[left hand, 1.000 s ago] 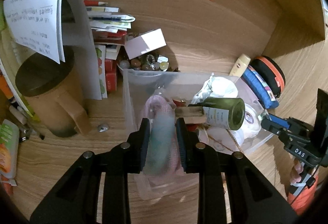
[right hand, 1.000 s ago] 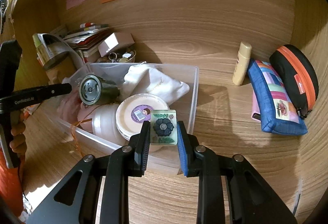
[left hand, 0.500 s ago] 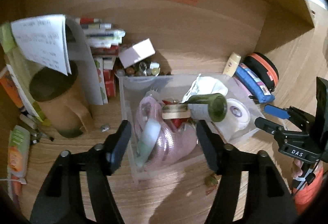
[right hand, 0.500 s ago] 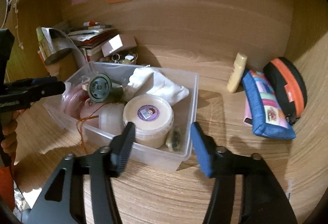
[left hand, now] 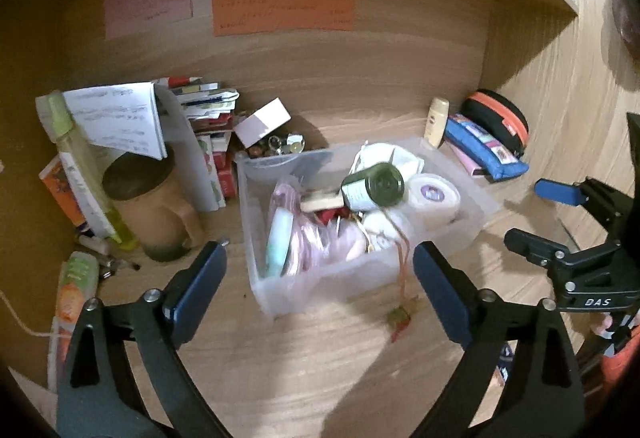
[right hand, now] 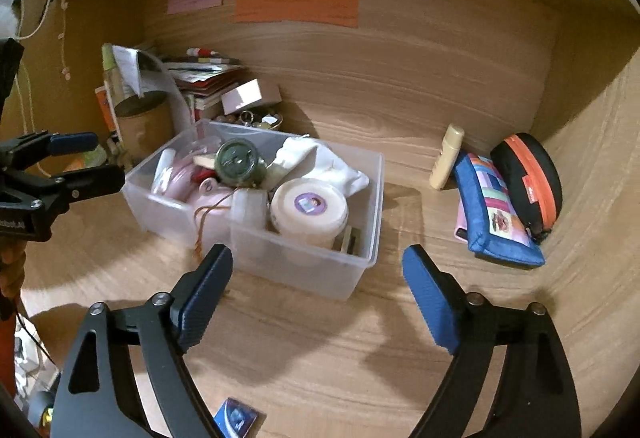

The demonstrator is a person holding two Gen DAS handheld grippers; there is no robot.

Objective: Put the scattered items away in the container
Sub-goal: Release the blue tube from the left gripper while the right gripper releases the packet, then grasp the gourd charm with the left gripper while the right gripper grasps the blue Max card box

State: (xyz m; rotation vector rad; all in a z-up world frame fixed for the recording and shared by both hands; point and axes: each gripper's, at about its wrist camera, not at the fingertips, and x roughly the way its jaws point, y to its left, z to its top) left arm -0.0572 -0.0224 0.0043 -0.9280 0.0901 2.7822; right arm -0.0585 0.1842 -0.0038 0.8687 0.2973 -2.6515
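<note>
On the far left of my left wrist view I see a tan mug with a dark lid, with a folded sheet of paper hanging over it and a stack of books behind. My left gripper has its jaws opening, already spread wide, with nothing between the pads; the near corner of the container only shows through the gap. The clear plastic container stands on the wooden desk, at the centre of both views. Inside it I see a pink pouch at the left end, a dark green bottle lying on top, a round white tub with a purple label, and a white cloth at the back. A brown cord hangs over the container's front wall onto the desk. My right gripper is also opening, wide apart and holding nothing. Right of the container, apart from it, a cream tube leans against the back wall, beside a blue pencil case and a black pouch with an orange zip.
</note>
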